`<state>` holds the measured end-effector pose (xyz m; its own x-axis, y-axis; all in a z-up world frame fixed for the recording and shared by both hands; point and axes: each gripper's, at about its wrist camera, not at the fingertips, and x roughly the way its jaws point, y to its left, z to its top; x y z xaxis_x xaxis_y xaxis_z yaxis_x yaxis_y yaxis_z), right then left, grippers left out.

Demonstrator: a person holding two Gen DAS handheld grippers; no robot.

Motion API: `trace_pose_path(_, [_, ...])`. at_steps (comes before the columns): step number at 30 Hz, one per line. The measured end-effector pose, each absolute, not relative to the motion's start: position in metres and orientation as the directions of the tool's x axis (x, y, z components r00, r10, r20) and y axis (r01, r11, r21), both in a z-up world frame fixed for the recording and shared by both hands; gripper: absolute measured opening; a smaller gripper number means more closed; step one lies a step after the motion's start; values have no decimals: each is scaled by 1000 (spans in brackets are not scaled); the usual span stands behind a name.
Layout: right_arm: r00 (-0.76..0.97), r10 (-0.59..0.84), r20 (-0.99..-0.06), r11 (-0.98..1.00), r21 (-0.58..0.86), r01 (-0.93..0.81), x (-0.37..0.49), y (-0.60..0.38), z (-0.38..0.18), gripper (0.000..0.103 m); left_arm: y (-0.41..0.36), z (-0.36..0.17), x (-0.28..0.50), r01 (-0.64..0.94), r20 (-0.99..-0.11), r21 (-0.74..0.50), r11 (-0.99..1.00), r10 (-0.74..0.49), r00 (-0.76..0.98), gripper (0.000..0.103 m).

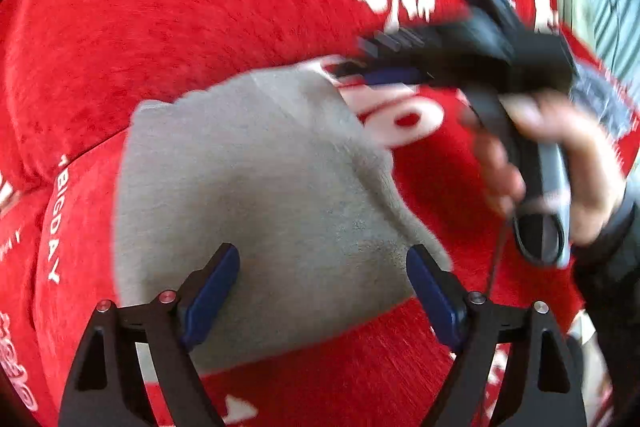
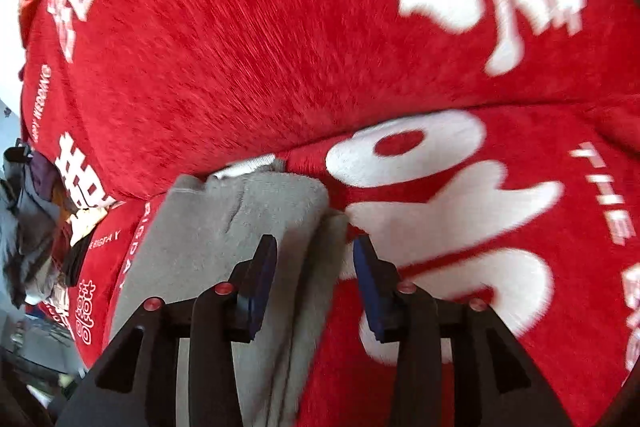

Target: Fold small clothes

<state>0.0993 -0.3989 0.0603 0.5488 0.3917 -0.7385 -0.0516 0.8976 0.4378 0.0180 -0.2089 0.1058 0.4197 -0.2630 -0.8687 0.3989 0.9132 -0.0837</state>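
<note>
Right wrist view: your right gripper (image 2: 316,279) stands part-open astride the grey garment's (image 2: 240,227) folded edge; left gripper (image 1: 320,291) gapes wide over its middle.

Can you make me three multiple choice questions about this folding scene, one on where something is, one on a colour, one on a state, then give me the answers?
1. Where does the grey garment lie?
A. On the red cover with white print
B. In a basket
C. On a bare wooden floor

2. What colour are the pads on the left claw?
A. Yellow
B. Dark blue
C. White

3. How does the left claw stand?
A. Shut on the garment
B. Open, over the garment
C. Shut on a hanger

Answers:
1 A: the red cover shows all round the grey cloth.
2 B: both pads are dark blue in the left wrist view.
3 B: its jaws stand wide apart with grey cloth showing between them and nothing pinched.
</note>
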Motion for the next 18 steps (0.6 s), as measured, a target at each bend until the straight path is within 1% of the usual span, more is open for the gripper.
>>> trace_pose_path(1, [563, 390, -728, 903, 423, -78, 87, -397, 70, 44, -198, 114, 17, 375, -859, -92, 922, -264, 438, 86])
trace_pose_path(3, [578, 409, -706, 903, 404, -145, 63, -386, 87, 56, -173, 124, 16, 319, -848, -90, 944, -240, 473, 86])
trace_pose_path(4, [581, 421, -697, 901, 397, -177, 53, -379, 94, 68, -158, 124, 19, 272, -850, -76, 959, -205, 486, 86])
trace_pose_path(5, [587, 431, -686, 898, 387, -208, 43, -370, 100, 73, -142, 122, 23, 221, -857, -67, 973, -170, 487, 86])
trace_pose_path(6, [591, 441, -675, 895, 379, -234, 34, -361, 105, 73, -131, 119, 25, 180, -864, -69, 981, -149, 480, 86])
trace_pose_path(8, [585, 481, -653, 876, 382, -294, 22, -341, 111, 73, -100, 112, 30, 65, -877, -108, 992, -126, 464, 86])
trace_pose_path(10, [557, 496, -666, 868, 369, -332, 18, -322, 106, 73, -81, 100, 37, -12, -886, -144, 989, -124, 447, 86])
trace_pose_path(12, [528, 454, -718, 889, 325, -322, 22, -304, 89, 73, -83, 88, 44, -8, -899, -140, 990, -124, 419, 86])
trace_pose_path(13, [513, 398, -761, 914, 281, -293, 27, -301, 74, 73, -87, 83, 44, 10, -899, -127, 992, -119, 422, 92])
trace_pose_path(14, [513, 398, -761, 914, 281, -293, 27, -301, 74, 72, -90, 80, 43, 19, -900, -101, 995, -100, 425, 99])
trace_pose_path(15, [499, 371, -783, 925, 264, -273, 28, -299, 63, 72, -93, 76, 44, 24, -900, -60, 998, -65, 430, 103])
trace_pose_path(16, [520, 380, -765, 923, 281, -262, 25, -306, 58, 72, -96, 75, 44, 33, -901, -50, 998, -60, 430, 103])
trace_pose_path(18, [509, 372, -776, 928, 288, -239, 21, -310, 66, 72, -95, 76, 43, 35, -899, -50, 998, -60, 434, 103])
